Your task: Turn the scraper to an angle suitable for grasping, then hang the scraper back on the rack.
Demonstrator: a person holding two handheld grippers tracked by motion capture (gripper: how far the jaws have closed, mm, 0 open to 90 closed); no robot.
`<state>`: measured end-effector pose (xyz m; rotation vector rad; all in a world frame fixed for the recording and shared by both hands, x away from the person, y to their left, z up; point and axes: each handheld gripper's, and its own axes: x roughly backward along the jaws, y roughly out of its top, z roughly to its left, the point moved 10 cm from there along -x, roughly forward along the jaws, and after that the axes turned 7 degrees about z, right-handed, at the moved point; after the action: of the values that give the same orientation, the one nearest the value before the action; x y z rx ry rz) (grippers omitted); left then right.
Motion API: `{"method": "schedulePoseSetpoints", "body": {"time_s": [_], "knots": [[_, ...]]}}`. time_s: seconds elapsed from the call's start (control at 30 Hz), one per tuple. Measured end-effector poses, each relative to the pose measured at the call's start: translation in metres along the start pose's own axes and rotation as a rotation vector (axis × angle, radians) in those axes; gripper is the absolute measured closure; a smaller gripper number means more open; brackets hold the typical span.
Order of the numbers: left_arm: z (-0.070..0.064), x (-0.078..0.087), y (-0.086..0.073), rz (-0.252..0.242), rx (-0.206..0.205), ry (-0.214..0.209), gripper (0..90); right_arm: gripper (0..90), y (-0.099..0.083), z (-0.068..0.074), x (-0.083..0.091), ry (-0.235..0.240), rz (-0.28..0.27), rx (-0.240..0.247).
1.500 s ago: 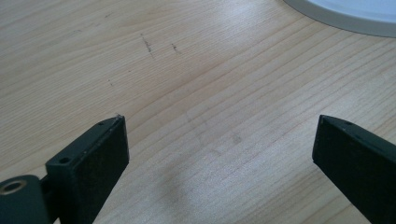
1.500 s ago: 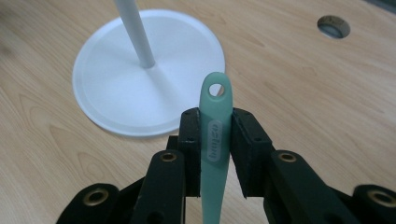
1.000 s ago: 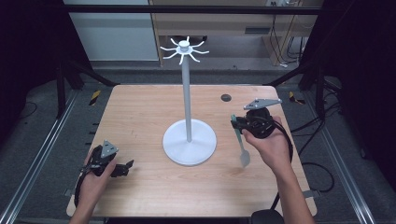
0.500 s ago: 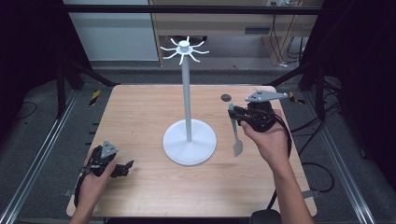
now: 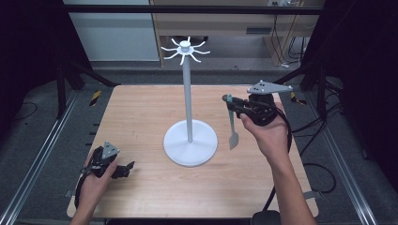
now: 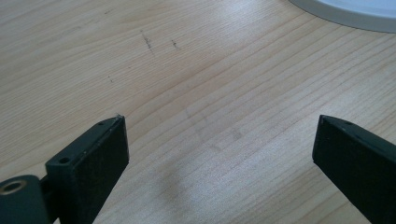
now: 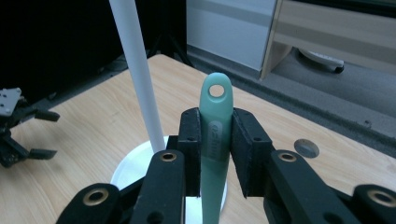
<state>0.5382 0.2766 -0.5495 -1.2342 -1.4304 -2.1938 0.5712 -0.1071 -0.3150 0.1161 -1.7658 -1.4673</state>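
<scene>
Held up over the right side of the wooden table (image 5: 141, 117), the right gripper (image 5: 231, 104) pinches a pale green spatula (image 5: 232, 123) by its handle, so the blade hangs down clear of the tabletop, just right of the white stand (image 5: 189, 117). That stand has a round base near the table's middle and a ring of hooks at the top of its pole. Down at the near left corner the left gripper (image 5: 125, 169) rests low on the wood, jaws spread with nothing in them.

From the left gripper view, two black jaws stand wide apart over bare wood grain, with the rim of the stand's base (image 6: 345, 11) at the top edge.

From the right gripper view, both jaws press the spatula handle (image 7: 215, 130), its hanging hole (image 7: 216, 90) poking above them. The stand's pole (image 7: 137, 70) rises just to the left, and a small dark disc (image 7: 307, 148) lies on the table to the right.
</scene>
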Motion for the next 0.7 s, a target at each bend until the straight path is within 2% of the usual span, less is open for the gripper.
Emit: {"method": "schedulePoseSetpoints", "body": {"time_s": [0.43, 0.7], "knots": [[0.0, 0.0, 0.0, 0.0, 0.0, 0.001, 3.3, 74.6, 0.03, 0.007, 0.013, 0.004, -0.071, 0.005], [0.003, 0.003, 0.0, -0.012, 0.015, 0.005, 3.3, 74.6, 0.05, 0.014, 0.021, 0.008, -0.108, 0.015]]}}
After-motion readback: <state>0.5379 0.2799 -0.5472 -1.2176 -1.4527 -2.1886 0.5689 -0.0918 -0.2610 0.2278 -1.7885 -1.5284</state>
